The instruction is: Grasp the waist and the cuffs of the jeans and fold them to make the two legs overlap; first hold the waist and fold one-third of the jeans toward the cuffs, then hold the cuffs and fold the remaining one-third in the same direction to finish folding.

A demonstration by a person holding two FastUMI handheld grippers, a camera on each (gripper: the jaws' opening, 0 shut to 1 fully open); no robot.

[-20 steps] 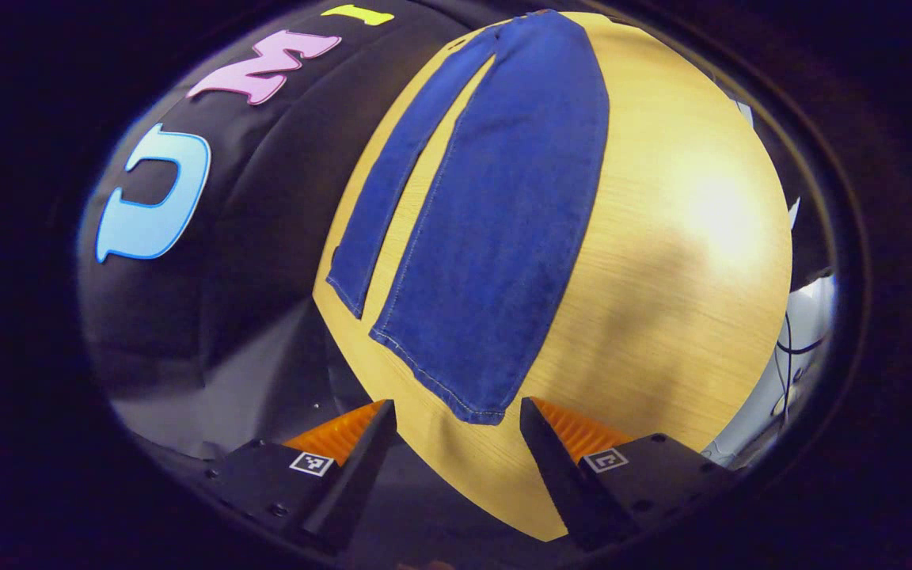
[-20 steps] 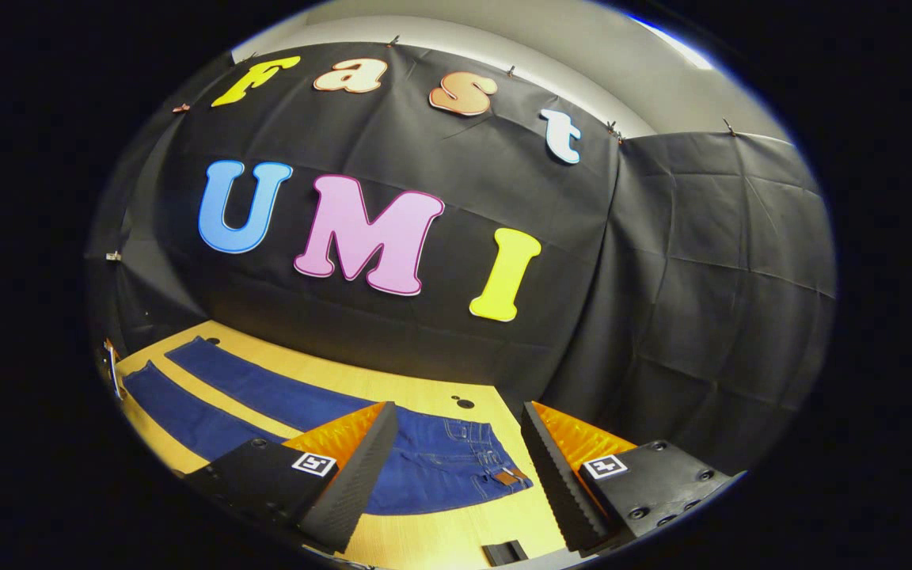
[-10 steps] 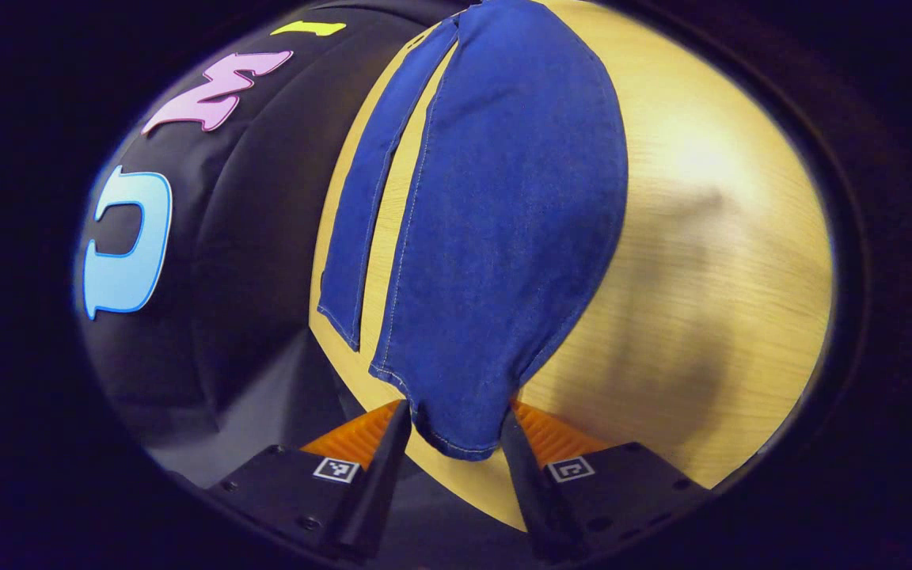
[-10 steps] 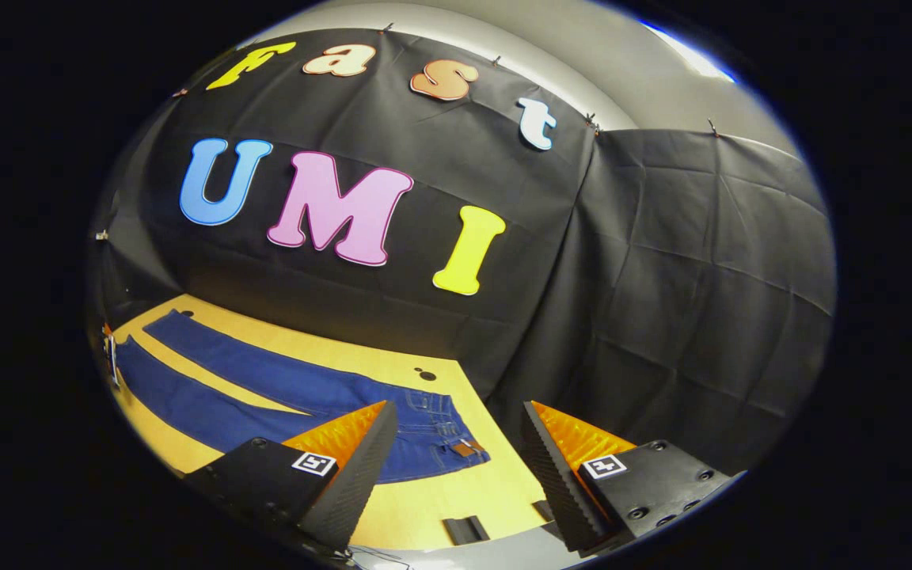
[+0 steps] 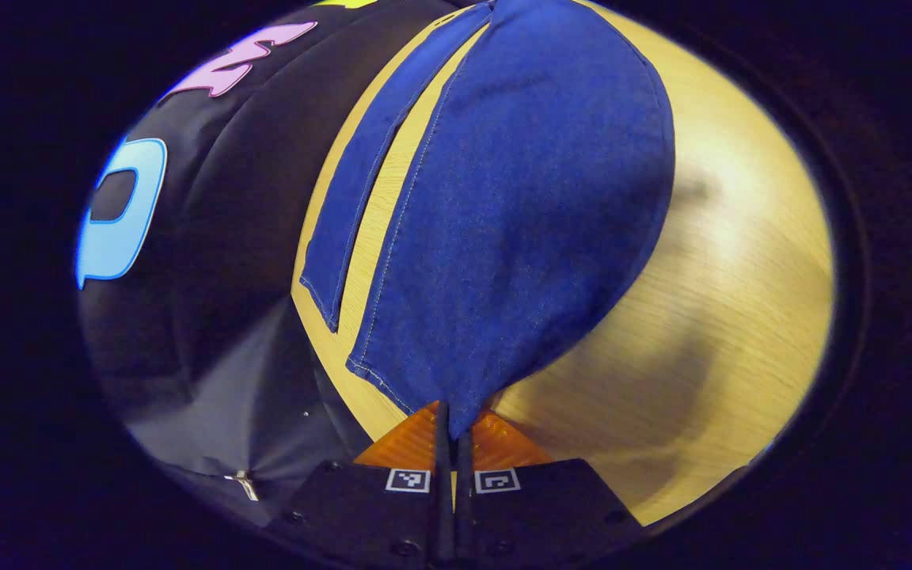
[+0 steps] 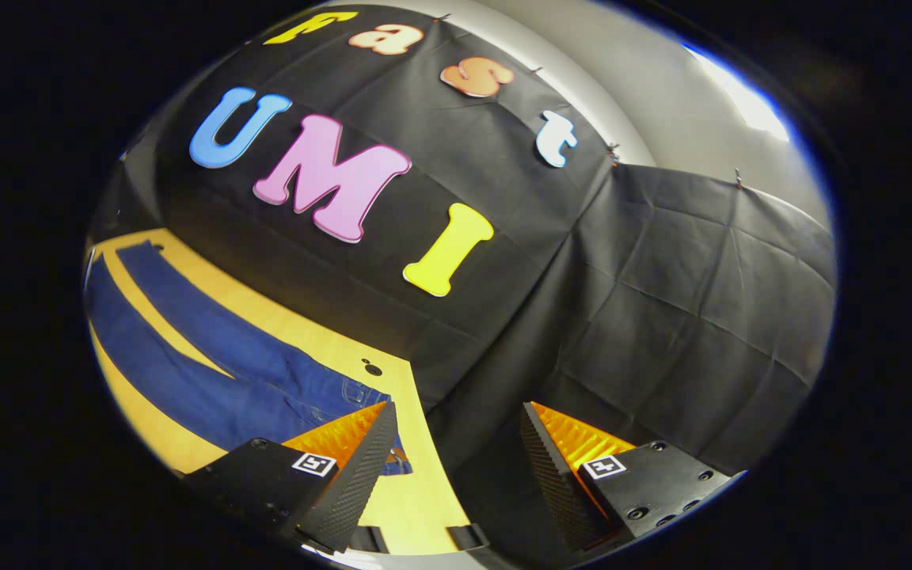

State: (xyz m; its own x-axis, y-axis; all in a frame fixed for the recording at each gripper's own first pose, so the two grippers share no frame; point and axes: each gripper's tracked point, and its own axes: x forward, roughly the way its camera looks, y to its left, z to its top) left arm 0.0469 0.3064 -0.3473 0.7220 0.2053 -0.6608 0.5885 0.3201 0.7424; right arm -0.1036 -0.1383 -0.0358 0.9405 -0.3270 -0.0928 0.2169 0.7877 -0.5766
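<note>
In the left gripper view, the cuff [image 5: 456, 412] of the nearer leg of the jeans [image 5: 519, 206] is pinched between the closed fingers of the left gripper [image 5: 454, 431] at 6 o'clock. The jeans are spread toward 12 o'clock over the wooden table [image 5: 725, 285]. In the right gripper view, the right gripper [image 6: 456, 451] is held open above the table edge, with the waist [image 6: 353, 396] seen just beyond its 9 o'clock finger.

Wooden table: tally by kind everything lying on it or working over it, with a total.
Blue denim jeans: 1
Two-finger claws: 2, the left claw shut on the cuff of the nearer leg, the right claw open near the waist end
Light wooden table: 1
Total: 4
</note>
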